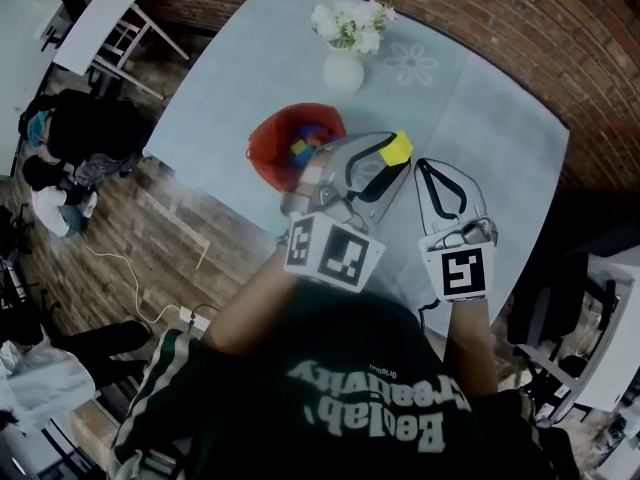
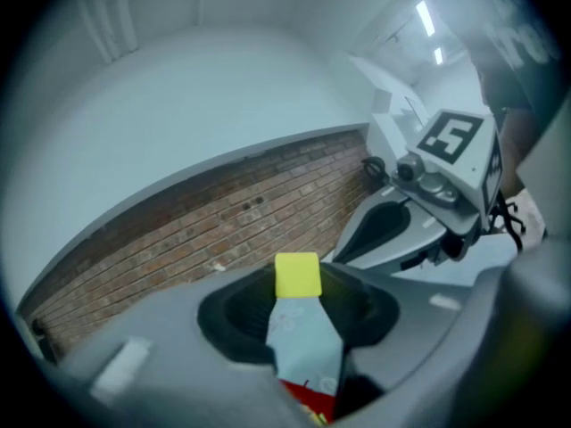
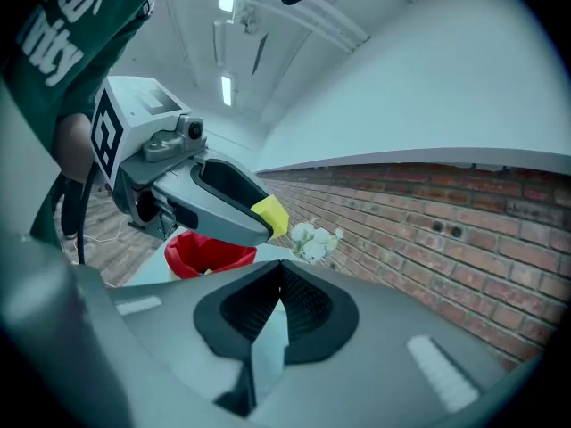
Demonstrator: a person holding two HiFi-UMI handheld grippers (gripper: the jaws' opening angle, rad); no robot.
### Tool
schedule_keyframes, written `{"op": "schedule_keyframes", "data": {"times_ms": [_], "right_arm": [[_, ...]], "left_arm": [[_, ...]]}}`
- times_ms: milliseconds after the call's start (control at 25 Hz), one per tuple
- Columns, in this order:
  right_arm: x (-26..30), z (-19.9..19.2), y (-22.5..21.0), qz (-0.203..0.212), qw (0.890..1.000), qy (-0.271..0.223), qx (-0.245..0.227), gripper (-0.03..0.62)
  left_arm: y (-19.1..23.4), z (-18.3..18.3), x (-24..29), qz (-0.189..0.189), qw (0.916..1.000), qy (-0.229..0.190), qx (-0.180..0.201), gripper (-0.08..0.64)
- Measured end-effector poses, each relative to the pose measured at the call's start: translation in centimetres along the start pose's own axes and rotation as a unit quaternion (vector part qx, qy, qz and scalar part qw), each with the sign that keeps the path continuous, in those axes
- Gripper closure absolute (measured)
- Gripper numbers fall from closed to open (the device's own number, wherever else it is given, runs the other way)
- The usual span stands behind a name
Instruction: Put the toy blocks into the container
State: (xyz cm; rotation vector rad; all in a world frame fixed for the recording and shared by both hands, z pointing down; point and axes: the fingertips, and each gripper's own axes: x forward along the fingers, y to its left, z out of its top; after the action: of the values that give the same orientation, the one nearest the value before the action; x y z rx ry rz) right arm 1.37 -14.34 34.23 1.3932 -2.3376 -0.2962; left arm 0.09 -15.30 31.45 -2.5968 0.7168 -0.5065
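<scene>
A yellow block [image 1: 398, 147] is pinched at the tips of my left gripper [image 1: 394, 154], held in the air just right of the red container [image 1: 272, 146]. Several coloured blocks [image 1: 305, 145] lie inside that container. In the left gripper view the yellow block [image 2: 298, 275] sits between the jaw tips, and a bit of the red container [image 2: 310, 401] shows below through the gap. My right gripper [image 1: 424, 165] hovers beside the left one, its jaw tips together and nothing in them. From the right gripper view the yellow block [image 3: 270, 214] hangs above the container [image 3: 210, 253].
A white vase of white flowers [image 1: 345, 48] stands behind the container on the pale blue table [image 1: 490, 108]. The table's edges run close on the left and right. A brick wall [image 1: 520, 18] lies beyond, and a seated person [image 1: 75, 133] is at the left.
</scene>
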Motion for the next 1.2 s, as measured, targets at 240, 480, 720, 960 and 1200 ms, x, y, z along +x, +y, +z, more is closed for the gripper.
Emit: {"op": "schedule_keyframes", "data": {"times_ms": [240, 480, 720, 960, 1200], "right_arm": [[5.9, 2.5, 3.9, 0.069, 0.997, -0.033, -0.002, 0.586], [9.2, 4.5, 7.1, 0.102, 0.993, -0.051, -0.001, 0.586], [11.0, 4.4, 8.5, 0.115, 0.992, -0.045, -0.005, 0.586], [11.4, 4.0, 8.7, 0.116, 0.992, -0.039, -0.006, 0.586], [11.8, 3.8, 8.1, 0.112, 0.993, -0.037, -0.001, 0.586]], "left_arm": [[4.7, -4.4, -3.5, 0.055, 0.997, 0.052, -0.015, 0.413], [7.5, -8.2, -6.9, 0.083, 0.9918, 0.093, -0.03, 0.413], [8.8, -10.9, -8.3, 0.091, 0.988, 0.12, -0.032, 0.413], [8.5, -12.4, -8.0, 0.085, 0.9865, 0.137, -0.029, 0.413], [8.3, -14.0, -7.6, 0.078, 0.9834, 0.163, -0.015, 0.413]]}}
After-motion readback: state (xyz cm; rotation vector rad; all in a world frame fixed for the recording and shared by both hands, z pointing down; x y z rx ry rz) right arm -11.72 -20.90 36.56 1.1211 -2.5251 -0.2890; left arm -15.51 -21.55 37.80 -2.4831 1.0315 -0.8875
